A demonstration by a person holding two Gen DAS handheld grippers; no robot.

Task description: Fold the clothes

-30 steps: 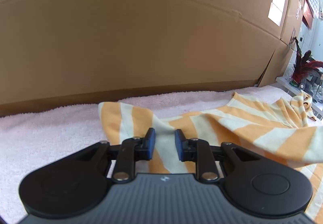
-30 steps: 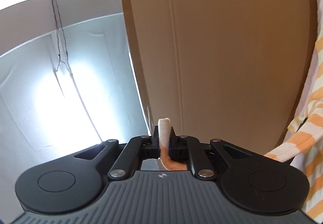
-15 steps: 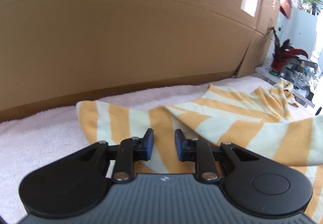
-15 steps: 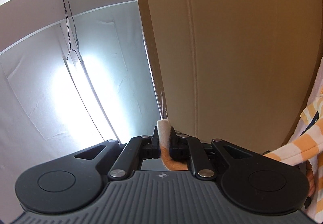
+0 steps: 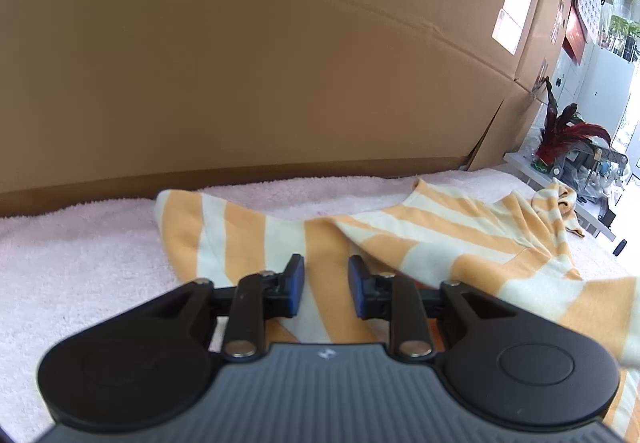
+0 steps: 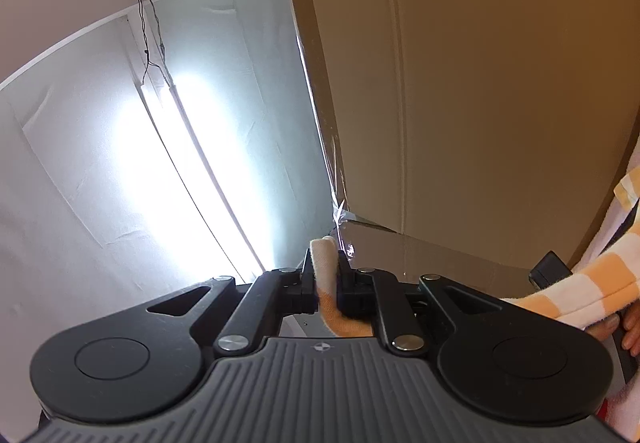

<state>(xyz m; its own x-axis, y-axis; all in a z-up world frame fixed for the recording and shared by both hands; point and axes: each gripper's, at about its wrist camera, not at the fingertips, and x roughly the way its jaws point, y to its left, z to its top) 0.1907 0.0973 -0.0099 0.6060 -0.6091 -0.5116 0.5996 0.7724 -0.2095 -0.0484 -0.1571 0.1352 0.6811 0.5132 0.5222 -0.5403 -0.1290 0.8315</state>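
Left gripper (image 5: pixel 325 277) hangs open over the orange-and-cream striped garment (image 5: pixel 420 239), spread on a pink towel (image 5: pixel 80 255) (big cardboard box (image 5: pixel 260 55) right behind).

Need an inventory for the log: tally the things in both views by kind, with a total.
Striped garment: 1
Pink towel under it: 1
Cardboard boxes: 2 at least
Red plant: 1
Grippers: 2, the left gripper open above the garment, the right gripper shut on a fold of it
Total: 7
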